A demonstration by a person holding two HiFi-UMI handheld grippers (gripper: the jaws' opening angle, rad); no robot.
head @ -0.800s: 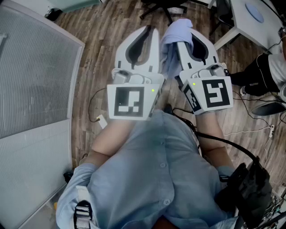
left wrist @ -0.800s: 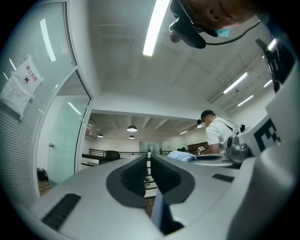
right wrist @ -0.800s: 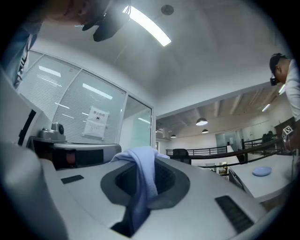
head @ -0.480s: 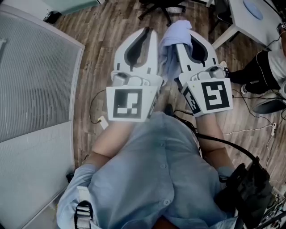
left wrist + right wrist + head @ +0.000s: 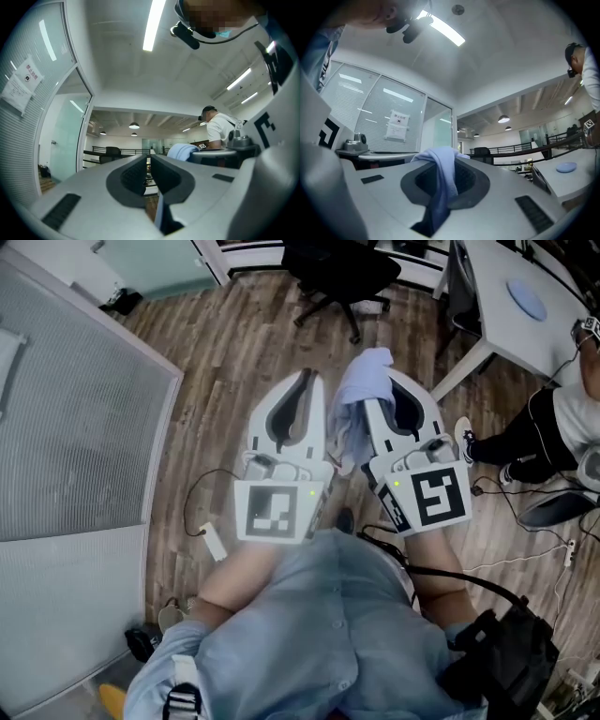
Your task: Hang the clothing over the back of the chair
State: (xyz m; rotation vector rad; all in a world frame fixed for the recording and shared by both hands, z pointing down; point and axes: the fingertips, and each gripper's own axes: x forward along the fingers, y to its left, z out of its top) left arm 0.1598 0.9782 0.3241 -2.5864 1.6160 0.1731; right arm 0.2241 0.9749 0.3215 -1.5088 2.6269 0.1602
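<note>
Chair (image 5: 342, 273) further into view | clothing (image 5: 352, 399) pinched in right tongs (image 5: 382, 381)

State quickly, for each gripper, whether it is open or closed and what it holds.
Left gripper: closed, nothing between its jaws.
Right gripper: closed on the light-blue clothing.
</note>
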